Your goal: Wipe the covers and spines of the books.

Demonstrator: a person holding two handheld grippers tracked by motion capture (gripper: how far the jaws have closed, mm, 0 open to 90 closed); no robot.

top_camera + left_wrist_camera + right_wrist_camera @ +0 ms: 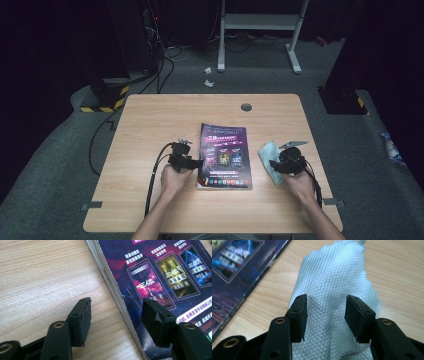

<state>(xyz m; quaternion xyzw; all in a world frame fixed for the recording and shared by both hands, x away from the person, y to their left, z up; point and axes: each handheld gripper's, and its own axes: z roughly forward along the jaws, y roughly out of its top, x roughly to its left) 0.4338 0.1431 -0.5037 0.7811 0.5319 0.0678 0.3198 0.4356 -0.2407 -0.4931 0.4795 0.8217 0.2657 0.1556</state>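
Purple-covered book point(225, 155), pale blue diamond-textured cloth point(337, 282), black tongs.

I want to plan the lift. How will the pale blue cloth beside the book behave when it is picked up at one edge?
The cloth is probably floppy: it already lies rumpled on the table. It looks thin and light, so it should hang down. Its embossed weave likely gives the right gripper decent hold.

table point(150, 200) – wooden | floor point(50, 150) – grey carpet | paper scraps point(208, 76)
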